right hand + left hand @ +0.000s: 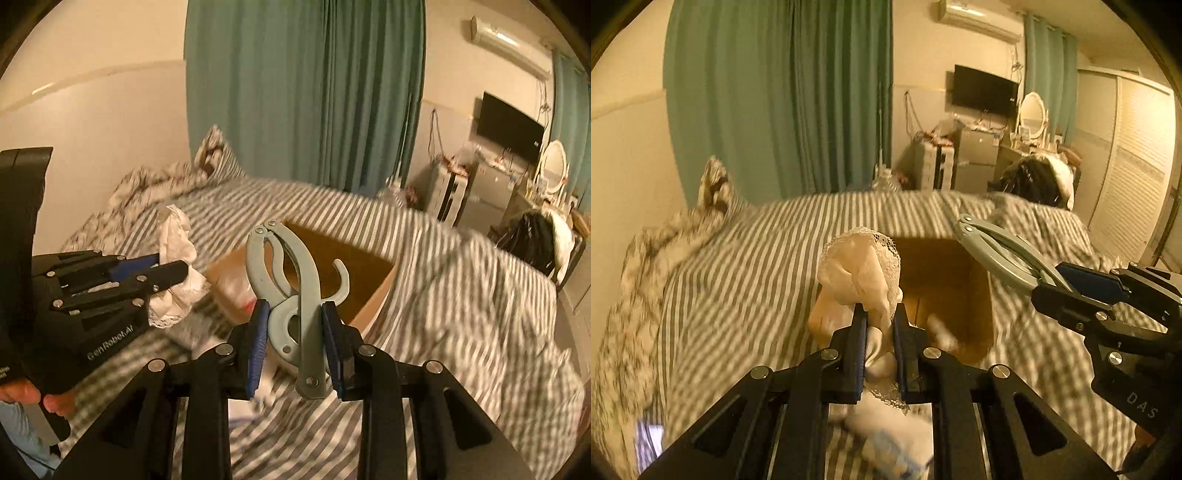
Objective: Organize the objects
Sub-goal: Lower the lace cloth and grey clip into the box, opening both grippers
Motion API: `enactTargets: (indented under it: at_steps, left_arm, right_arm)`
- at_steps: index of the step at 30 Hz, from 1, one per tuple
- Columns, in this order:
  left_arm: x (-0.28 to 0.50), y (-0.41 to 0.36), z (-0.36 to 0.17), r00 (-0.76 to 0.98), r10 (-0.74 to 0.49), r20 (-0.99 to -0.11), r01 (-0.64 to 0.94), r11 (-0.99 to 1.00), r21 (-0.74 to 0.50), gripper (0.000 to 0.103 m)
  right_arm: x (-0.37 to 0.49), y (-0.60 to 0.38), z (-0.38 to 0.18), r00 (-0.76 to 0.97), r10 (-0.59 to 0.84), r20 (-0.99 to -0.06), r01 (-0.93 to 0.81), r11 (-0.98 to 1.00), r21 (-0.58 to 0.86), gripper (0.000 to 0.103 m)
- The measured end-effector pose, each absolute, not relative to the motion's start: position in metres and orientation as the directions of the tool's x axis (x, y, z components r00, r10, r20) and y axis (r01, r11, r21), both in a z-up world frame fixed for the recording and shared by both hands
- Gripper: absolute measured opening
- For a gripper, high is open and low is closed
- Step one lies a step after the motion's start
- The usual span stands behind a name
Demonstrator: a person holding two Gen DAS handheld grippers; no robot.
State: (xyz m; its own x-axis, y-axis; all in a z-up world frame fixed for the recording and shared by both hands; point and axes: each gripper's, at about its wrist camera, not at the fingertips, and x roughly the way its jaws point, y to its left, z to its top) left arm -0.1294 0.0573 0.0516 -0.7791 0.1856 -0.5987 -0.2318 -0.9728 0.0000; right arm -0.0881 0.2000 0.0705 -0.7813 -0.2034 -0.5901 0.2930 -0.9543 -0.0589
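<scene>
Cardboard box (pixel 945 295), open-topped, at centre frame in the left wrist view, resting on striped bedding (pixel 775 258); blurred items inside, not identifiable. Lace-trimmed cream cloth (pixel 860 273) bunched just left of the box, pinched between the narrow-set fingers of the left gripper (pixel 880 314) at lower centre, fabric rising above the fingertips and trailing down behind them. Grey metal clamp tool (pixel 1001 254) at right of frame, slanting over the box's right edge, held by the right gripper (pixel 1052 284). In the right wrist view, same clamp tool (pixel 295 291) upright at centre, gripped between the blue pads (pixel 258 347) of the right gripper (pixel 295 314), its hinged tip in front of the box (pixel 369 273). Left gripper (pixel 173 271) at left of frame, closed on the cloth (pixel 177 266), a bare hand (pixel 26 397) on its handle at lower left. Green curtain (pixel 303 92) across upper centre; dark television (pixel 509 125) at upper right.
</scene>
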Motion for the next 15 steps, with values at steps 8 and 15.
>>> enactTargets:
  at_steps: [8, 15]
  left_arm:
    - [-0.196, 0.082, 0.053, -0.768, 0.194, -0.61, -0.262, -0.965, 0.022, 0.013]
    - [-0.245, 0.09, 0.013, -0.715, 0.205, -0.668, -0.286, -0.958, 0.012, 0.013]
  right_arm:
    - [-0.15, 0.209, 0.081, -0.785, -0.183, -0.592, 0.27, -0.961, -0.062, 0.028]
    - [-0.207, 0.21, 0.04, -0.726, -0.17, -0.667, 0.259, -0.965, -0.036, 0.028]
